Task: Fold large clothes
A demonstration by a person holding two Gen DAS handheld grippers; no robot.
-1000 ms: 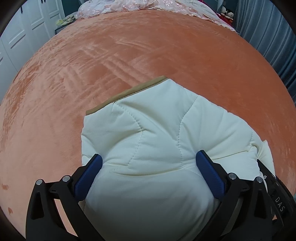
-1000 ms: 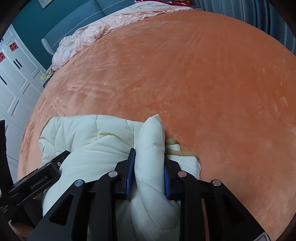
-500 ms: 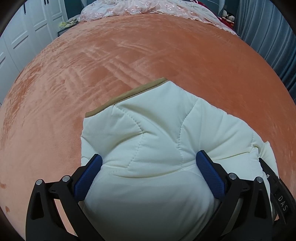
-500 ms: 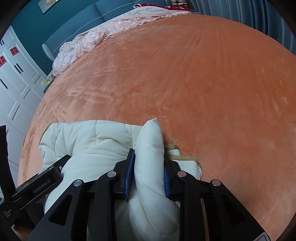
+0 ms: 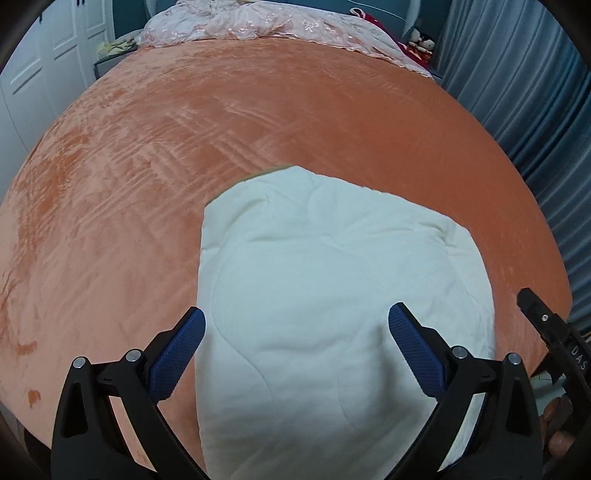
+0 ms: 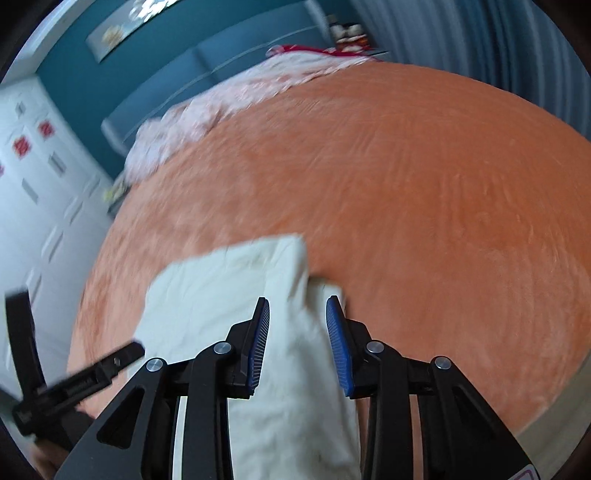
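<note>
Clearly the move ahead turns on how the cream padded jacket [image 5: 332, 302] lies to each set of jaws. In the left wrist view it fills the middle, running from 6 o'clock up toward 12 o'clock, its long axis roughly in line with the fingers. The left gripper [image 5: 295, 332] has its jaws wide apart, one blue pad off each flank of the bundle, gripping nothing; whether a pad brushes the cloth I cannot tell. In the right wrist view, which is blurred, the right gripper [image 6: 298, 332] has a thick fold of the jacket between its jaws, which stand only partly closed; the pads look close to the cloth, but whether they pinch it I cannot tell. By my reading the right gripper is nearer to a hold.

The jacket rests on the bed's orange blanket [image 5: 147, 184], near the edge closest to the person. It looks folded into a compact, puffy bundle with quilted stitch lines, and a thin tan trim [image 5: 275, 169] peeks out at its far end, toward 12 o'clock. A pink floral quilt [image 5: 266, 22] lies bunched at the far end of the bed.
</note>
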